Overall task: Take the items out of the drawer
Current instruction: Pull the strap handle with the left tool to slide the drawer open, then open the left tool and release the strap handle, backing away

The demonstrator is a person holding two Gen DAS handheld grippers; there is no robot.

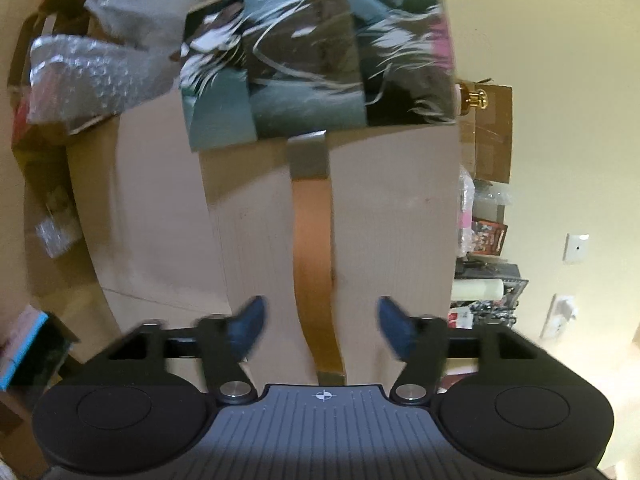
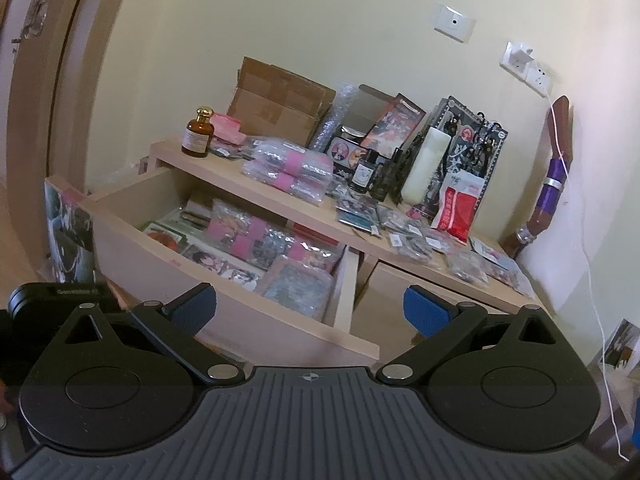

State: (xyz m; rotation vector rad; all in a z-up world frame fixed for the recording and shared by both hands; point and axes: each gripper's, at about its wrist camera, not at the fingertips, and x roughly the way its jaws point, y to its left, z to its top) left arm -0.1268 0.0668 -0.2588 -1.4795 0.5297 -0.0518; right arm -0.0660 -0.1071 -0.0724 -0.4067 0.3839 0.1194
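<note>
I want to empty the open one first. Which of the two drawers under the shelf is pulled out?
The left drawer, pulled out and full of plastic-wrapped cards. The right drawer beside it sits pushed in, contents hidden.

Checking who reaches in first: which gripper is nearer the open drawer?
Left. The left gripper sits close against the drawer front, its orange strap in line between the open jaws. The right gripper hangs farther back, facing it.

A home room: cluttered low cabinet (image 2: 280, 196), cardboard box (image 2: 280, 100), wall sockets (image 2: 528, 65), yellow walls
</note>
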